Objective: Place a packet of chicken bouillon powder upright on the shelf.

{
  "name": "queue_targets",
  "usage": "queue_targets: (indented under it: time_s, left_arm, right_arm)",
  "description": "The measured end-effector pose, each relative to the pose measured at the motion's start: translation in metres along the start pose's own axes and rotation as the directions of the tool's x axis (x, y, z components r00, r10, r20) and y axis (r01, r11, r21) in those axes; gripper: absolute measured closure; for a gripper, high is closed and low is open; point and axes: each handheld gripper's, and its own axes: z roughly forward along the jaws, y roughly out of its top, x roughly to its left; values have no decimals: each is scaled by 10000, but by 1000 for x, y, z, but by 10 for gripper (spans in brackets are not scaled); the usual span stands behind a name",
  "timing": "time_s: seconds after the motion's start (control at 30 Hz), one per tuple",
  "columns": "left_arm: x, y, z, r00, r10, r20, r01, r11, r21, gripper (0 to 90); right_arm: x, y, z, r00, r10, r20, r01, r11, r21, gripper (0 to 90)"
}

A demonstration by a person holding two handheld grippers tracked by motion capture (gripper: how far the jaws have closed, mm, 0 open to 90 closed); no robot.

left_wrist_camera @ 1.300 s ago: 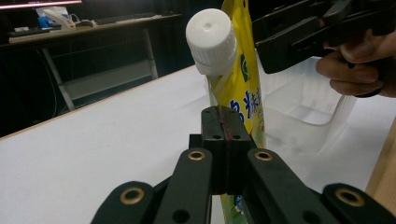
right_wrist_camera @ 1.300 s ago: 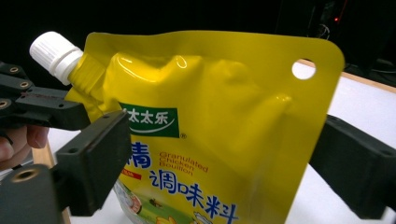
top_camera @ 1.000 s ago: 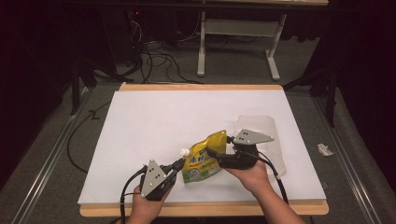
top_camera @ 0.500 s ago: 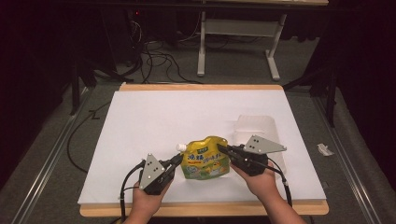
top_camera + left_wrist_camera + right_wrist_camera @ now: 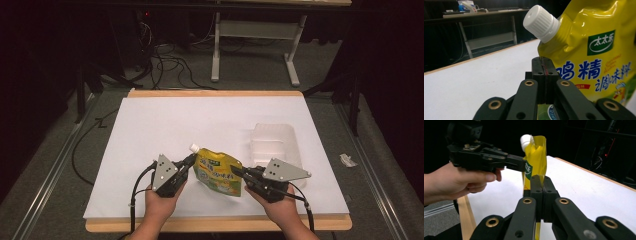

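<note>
High view: yellow spouted pouch (image 5: 218, 173) held upright near the front edge of the counter (image 5: 165, 125), pinched from both sides. Left gripper (image 5: 187, 161) clamped on the pouch's side seam just below the white screw cap (image 5: 193, 148); in the left gripper view, fingers (image 5: 537, 75) pressed flat together with the pouch (image 5: 596, 57) edge caught between them, cap (image 5: 540, 23) tilted up and away. Right gripper (image 5: 235, 172) closed on the opposite seam; in the right gripper view, fingers (image 5: 536, 192) shut tight on the thin yellow edge of the pouch (image 5: 535, 152), left gripper (image 5: 521, 166) gripping from the far side. Likely held by both seams to keep the soft pouch standing and steady, spout uppermost so nothing spills. Clear plastic tray (image 5: 274, 145) lying near the right edge, just beyond the right gripper, probably the place meant for the pouch.
</note>
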Motion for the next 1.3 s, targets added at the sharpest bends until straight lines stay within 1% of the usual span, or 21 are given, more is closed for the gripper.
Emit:
queue_targets:
  time_s: [0.17,0.23,0.33,0.37,0.4,0.43,0.47,0.5,0.53,0.57,0.6,0.63,0.7,0.83,0.93,0.97,1.1,1.13,1.17,1.2,1.3]
  left_arm:
    - [-1,-4,4,10000,42,21,-42,9997,247,900]
    - [-2,-6,5,10000,-5,82,3,9998,174,900]
    - [-3,-6,5,9999,-60,148,58,9999,119,898]
    - [-3,-7,4,9998,-69,177,68,10000,65,879]
    - [-3,-8,4,9998,-86,168,86,10000,34,879]
    - [-3,-8,4,9998,-115,149,114,9999,43,868]
    - [-3,-8,4,9998,-161,149,160,9998,70,836]
    - [-2,-8,4,9997,-179,143,178,9998,93,836]
    - [-2,-8,4,9998,-189,101,187,9997,176,802]
    - [-2,-9,4,9998,-192,60,190,9993,316,802]
    - [-1,-11,4,9997,-259,51,256,9986,458,784]
    - [0,-12,4,9995,-320,65,315,9979,570,745]
    - [2,-14,3,9993,-368,34,364,9965,749,703]
    - [6,-19,-3,9996,-286,-54,290,9929,1153,606]
    - [10,-20,-7,9996,-183,-196,207,9914,1292,556]
    - [11,-20,-8,9996,-146,-261,180,9908,1339,538]
    - [14,-24,-8,9993,0,-363,56,9881,1537,466]
    - [14,-24,-7,9993,12,-383,49,9872,1596,447]
    - [14,-25,-7,9993,38,-380,25,9862,1658,447]
    - [14,-25,-6,9994,15,-347,44,9856,1688,432]
    - [13,-26,-5,9998,67,-201,-30,9839,1785,421]
  right_arm:
    - [1,-7,0,10000,90,-35,-90,10000,14,900]
    - [1,-11,0,9999,129,-11,-129,9999,33,900]
    - [0,-14,-2,9994,336,95,-336,9994,5,894]
    - [-2,-15,-1,9987,498,79,-498,9987,79,855]
    - [-2,-15,-1,9987,498,79,-498,9987,79,855]
    - [-2,-17,0,9987,506,51,-507,9986,181,836]
    - [0,-20,6,9991,413,94,-418,9973,611,781]
    - [0,-20,6,9991,413,94,-418,9973,611,781]
    - [3,-22,11,9995,297,79,-303,9955,900,742]
    - [3,-22,11,9995,297,79,-303,9955,900,742]
    - [4,-23,13,9995,267,184,-285,9938,1074,739]
    - [5,-24,16,9992,286,279,-318,9920,1219,741]
    - [5,-26,19,9989,354,318,-394,9899,1365,755]
    - [6,-29,22,9985,399,387,-454,9873,1523,779]
    - [4,-30,25,9980,625,20,-620,9835,1699,786]
    - [3,-30,25,9974,725,-17,-712,9824,1728,800]
    - [5,-31,24,9981,614,38,-611,9843,1654,836]
    - [5,-32,25,9985,542,67,-545,9848,1651,879]
    - [5,-32,25,9985,542,67,-545,9848,1651,879]
    - [7,-32,25,9989,428,196,-455,9853,1649,900]
    - [8,-33,26,9993,318,187,-344,9865,1604,900]
